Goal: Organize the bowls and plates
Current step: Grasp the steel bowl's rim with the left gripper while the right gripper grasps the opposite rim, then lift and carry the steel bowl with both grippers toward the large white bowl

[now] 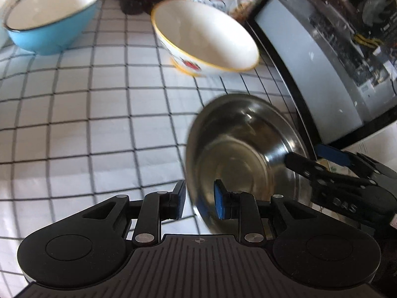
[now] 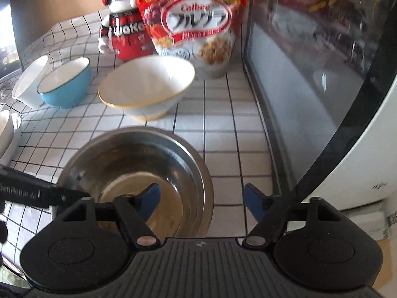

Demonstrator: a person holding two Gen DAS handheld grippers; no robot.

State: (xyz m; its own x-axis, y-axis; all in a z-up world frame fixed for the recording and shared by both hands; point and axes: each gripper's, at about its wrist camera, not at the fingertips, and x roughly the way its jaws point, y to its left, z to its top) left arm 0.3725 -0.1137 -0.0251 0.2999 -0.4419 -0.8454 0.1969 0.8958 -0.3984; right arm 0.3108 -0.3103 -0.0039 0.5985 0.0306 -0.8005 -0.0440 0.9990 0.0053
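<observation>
Steel bowl point(image 1: 238, 149) rim pinched by left gripper point(image 1: 198, 201) fingers, right gripper point(image 2: 202, 204) fingers wide astride opposite rim, microwave point(image 2: 310, 99) close.

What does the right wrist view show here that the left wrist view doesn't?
Only the right wrist view shows the whole cereal bag, the mascot figure's head and a white bowl beyond the blue one. Only the left wrist view shows the left gripper clamping the steel bowl's rim. Both show the steel bowl, the yellow-rimmed bowl, the blue bowl and the open right gripper.
</observation>
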